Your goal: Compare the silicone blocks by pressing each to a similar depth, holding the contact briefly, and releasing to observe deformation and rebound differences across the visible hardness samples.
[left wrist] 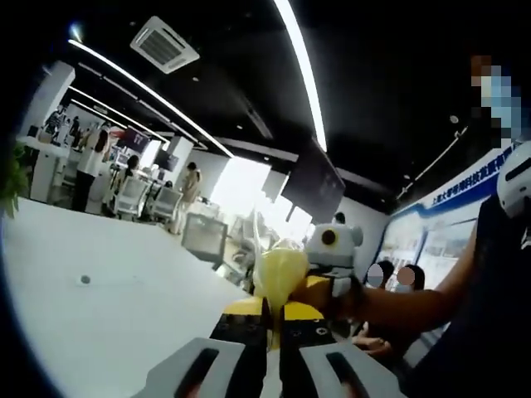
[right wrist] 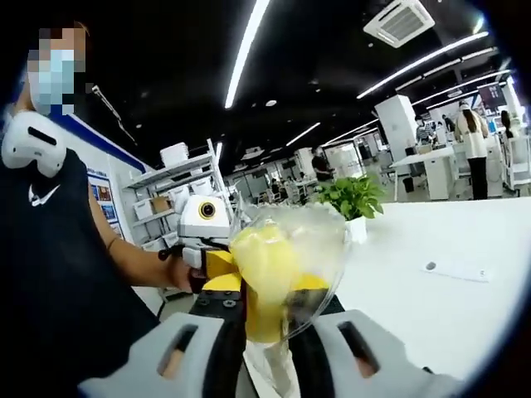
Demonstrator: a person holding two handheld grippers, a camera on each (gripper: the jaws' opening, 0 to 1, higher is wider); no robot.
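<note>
Yellow and soft-looking, a silicone block [left wrist: 280, 278] sits pinched between the tips of the left gripper [left wrist: 273, 325], whose jaws stand nearly together with only the block's thin lower edge between them. Just past it in the left gripper view, the right gripper [left wrist: 330, 274] faces back toward the camera, held in a person's hand [left wrist: 319, 294]; the bare forearm runs off to the right, toward a dark sleeveless top.

Seen from the right gripper view, the same yellow block [right wrist: 264, 269] is wrapped in a clear, crinkled plastic bag [right wrist: 311, 249]. The right gripper [right wrist: 267, 332] has its jaws drawn close around the bag's gathered lower end. Directly behind, the left gripper [right wrist: 217, 267] meets the block from the opposite side, gripped by the person's other hand [right wrist: 176, 269], with that arm bent in from the left. Both tools are raised, the block held in the air between them.

Farther off, a white table [right wrist: 448, 307] spreads to the right, with a small potted plant [right wrist: 355, 203] near its far edge. Beyond that lie an office with desks and long ceiling lights [right wrist: 247, 46].
</note>
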